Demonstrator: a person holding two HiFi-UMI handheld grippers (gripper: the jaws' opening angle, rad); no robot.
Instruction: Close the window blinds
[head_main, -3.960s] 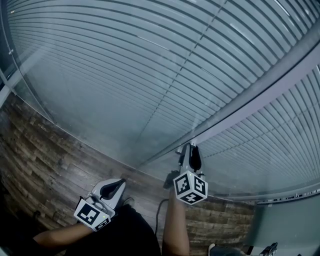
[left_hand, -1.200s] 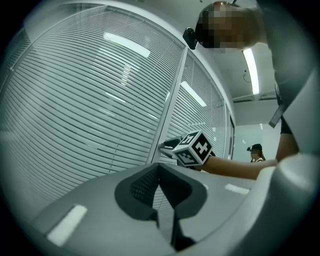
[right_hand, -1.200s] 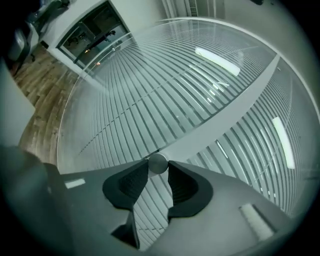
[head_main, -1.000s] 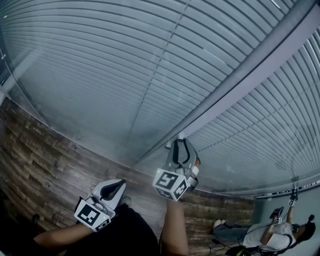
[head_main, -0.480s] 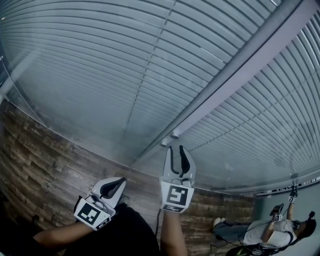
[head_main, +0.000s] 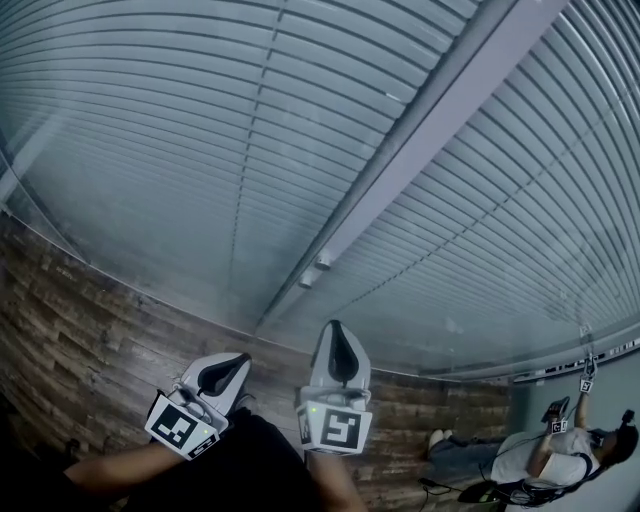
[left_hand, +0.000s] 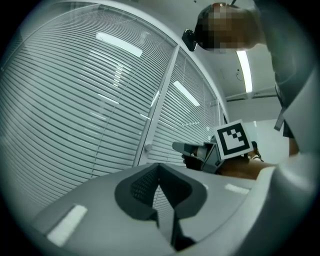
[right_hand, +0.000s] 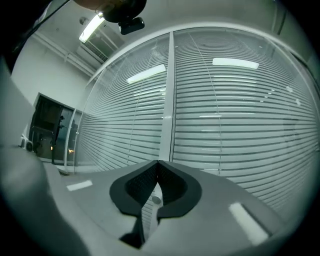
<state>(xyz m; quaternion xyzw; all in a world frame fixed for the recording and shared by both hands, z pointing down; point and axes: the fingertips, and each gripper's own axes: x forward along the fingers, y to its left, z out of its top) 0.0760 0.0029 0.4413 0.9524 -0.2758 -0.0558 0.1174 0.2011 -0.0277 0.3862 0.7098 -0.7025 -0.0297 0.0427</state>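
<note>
The window blinds hang behind glass, their slats turned nearly flat against it. A pale frame post crosses the glass and carries a small round knob. My right gripper points at the post just below that knob, a short gap away. Its jaws have just been closing and stand shut with nothing between them. In the right gripper view the knob shows past the closed pads. My left gripper hangs lower left, shut and empty, away from the glass. The left gripper view shows the right gripper near the post.
Dark wood-plank flooring runs along the foot of the glass. Another person sits low at the far right, holding up grippers. A dark doorway shows at the left in the right gripper view.
My right gripper rolled upright, drew back down and left from the knob, and its jaws went from open to shut. The left gripper barely shifted.
</note>
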